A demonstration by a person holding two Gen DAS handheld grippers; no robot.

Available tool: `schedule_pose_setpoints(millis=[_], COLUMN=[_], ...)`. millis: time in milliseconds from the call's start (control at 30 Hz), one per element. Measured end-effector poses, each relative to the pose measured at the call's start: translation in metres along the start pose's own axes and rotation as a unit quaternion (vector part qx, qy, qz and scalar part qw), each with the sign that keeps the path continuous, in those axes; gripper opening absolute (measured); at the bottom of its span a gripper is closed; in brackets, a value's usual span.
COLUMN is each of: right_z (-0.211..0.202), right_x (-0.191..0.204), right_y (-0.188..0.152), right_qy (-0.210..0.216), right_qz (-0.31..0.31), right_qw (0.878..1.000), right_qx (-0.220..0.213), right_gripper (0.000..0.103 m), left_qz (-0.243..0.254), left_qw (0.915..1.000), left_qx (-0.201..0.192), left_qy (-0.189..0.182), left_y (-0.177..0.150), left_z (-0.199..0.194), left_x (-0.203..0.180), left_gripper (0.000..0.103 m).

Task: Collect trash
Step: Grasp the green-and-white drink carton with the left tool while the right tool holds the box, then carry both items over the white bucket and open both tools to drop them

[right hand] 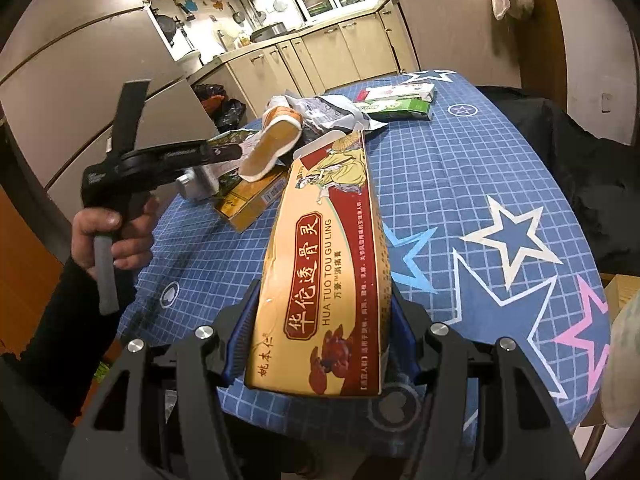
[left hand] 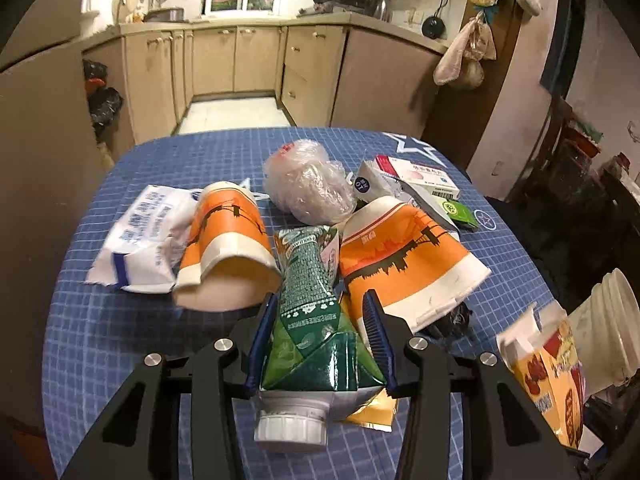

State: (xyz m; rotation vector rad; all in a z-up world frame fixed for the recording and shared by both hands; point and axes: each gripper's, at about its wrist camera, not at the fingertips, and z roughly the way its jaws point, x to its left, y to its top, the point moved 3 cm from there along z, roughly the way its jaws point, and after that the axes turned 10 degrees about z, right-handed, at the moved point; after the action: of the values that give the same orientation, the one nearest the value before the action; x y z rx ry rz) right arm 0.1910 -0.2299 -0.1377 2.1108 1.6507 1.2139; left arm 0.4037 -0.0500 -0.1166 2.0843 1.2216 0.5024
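Kitchen cabinets [left hand: 224, 60], blue checked star tablecloth [right hand: 460, 184], trash-strewn.

Ahead of the left tool [left hand: 320, 320] the way is blocked — two orange cups [left hand: 228, 248] lie on either side of the green carton [left hand: 316, 320] it grips, with a plastic bag [left hand: 308, 184] and small boxes [left hand: 416, 184] crowded behind. Bare desk [left hand: 120, 340] lies open to its near left. The right tool [right hand: 320, 328] has open cloth [right hand: 460, 184] to its right — the long box [right hand: 328, 272] fills its front.
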Motion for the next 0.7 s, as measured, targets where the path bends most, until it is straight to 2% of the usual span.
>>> schedule_pose_setpoints(millis=[100, 300, 700], right_z=[-0.002, -0.005, -0.004], right_x=[0.002, 0.009, 0.024], right_y=[0.002, 0.006, 0.0], right_qy=[0.0, -0.001, 0.002], right_qz=[-0.002, -0.015, -0.033], right_qw=[1.0, 1.0, 0.999], right_qx=[-0.004, -0.014, -0.018], right_gripper=[0.056, 0.056, 0.056], left_qz=[0.009, -0.003, -0.028], left_qw=[0.999, 0.9962, 0.9949], left_qx=[-0.021, -0.045, -0.062], left_qy=[0.037, 0.075, 0.074], left_y=[-0.006, -0.021, -0.046], left_z=[-0.021, -0.062, -0.104], left_x=[-0.004, -0.006, -0.005], left_gripper=[0.045, 0.045, 0.044])
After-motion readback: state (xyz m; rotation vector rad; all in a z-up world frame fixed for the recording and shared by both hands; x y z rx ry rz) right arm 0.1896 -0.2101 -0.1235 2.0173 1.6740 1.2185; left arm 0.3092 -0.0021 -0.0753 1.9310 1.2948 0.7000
